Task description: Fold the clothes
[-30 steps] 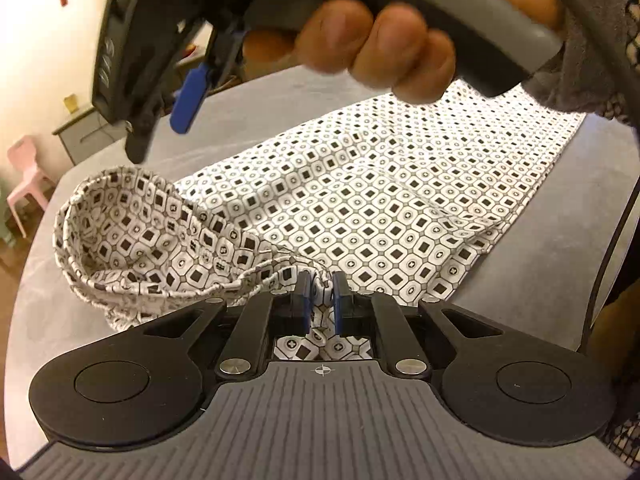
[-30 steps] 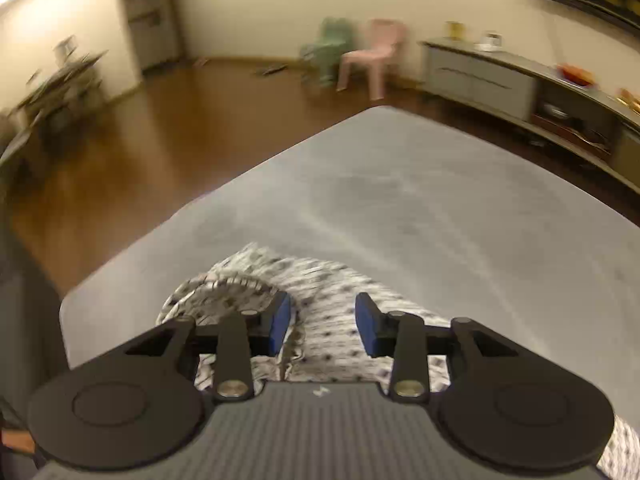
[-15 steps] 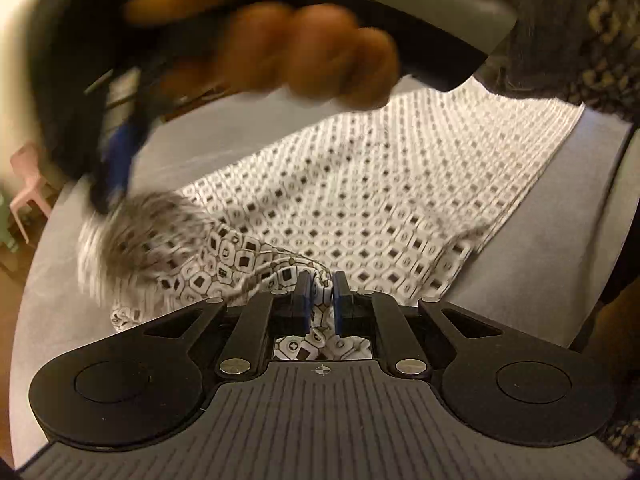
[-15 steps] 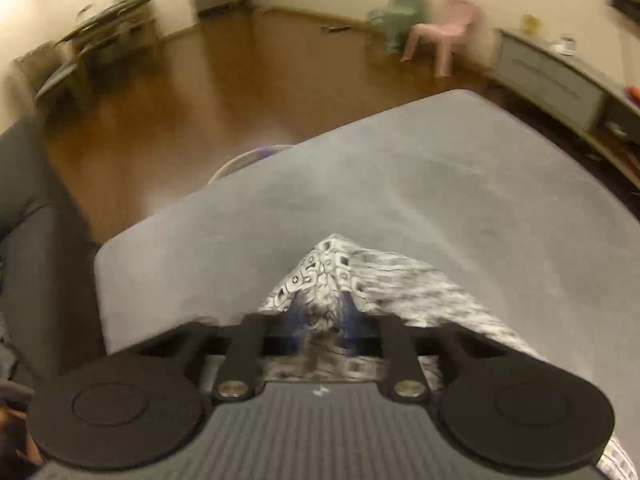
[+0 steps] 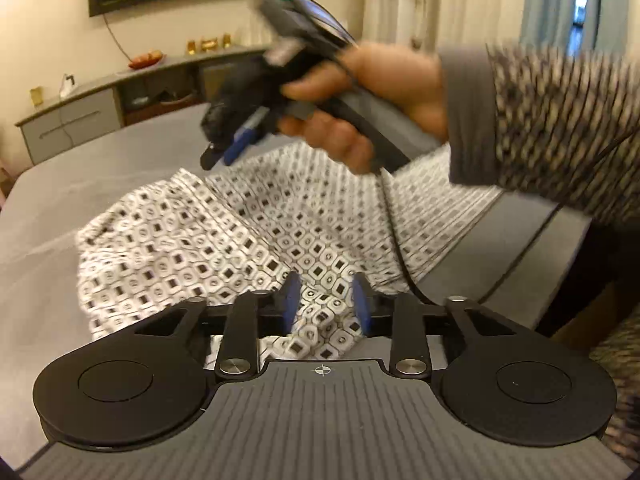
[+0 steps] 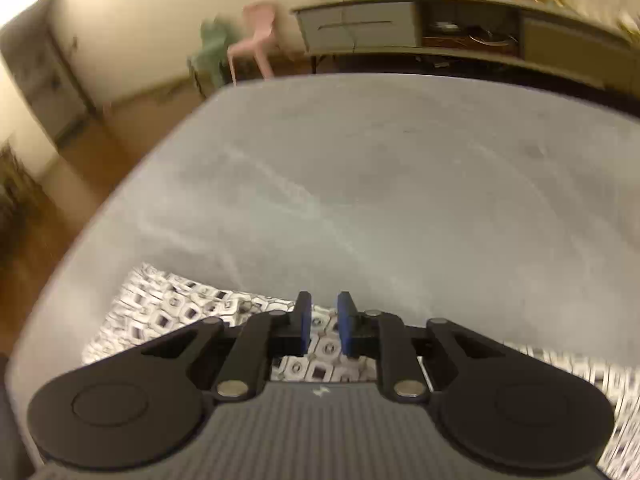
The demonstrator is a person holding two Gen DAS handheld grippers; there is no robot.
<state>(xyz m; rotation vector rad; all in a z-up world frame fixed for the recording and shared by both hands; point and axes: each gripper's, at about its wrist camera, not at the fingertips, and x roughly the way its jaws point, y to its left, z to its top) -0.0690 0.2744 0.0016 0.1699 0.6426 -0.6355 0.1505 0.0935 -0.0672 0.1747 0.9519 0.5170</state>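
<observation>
A white garment with a black square print (image 5: pixel 248 240) lies folded over on a grey table (image 5: pixel 80 184). My left gripper (image 5: pixel 325 300) is open just above the garment's near edge, with cloth showing between the blue pads but not pinched. My right gripper (image 5: pixel 230 152) shows in the left wrist view, held in a hand above the garment's far edge, blurred. In the right wrist view the right gripper (image 6: pixel 324 320) has its blue pads a small gap apart, holding nothing, above the garment's edge (image 6: pixel 172 312).
The grey table (image 6: pixel 360 184) stretches beyond the garment. A sideboard (image 6: pixel 440 32) stands against the far wall, with a pink chair (image 6: pixel 256 36) and a green chair (image 6: pixel 212 52) on the wooden floor. The person's patterned sleeve (image 5: pixel 560 128) is at right.
Both grippers have let go of the garment: the left jaws opened and the right jaws parted. The lifted end has been laid over the rest. The right gripper has risen and moved away.
</observation>
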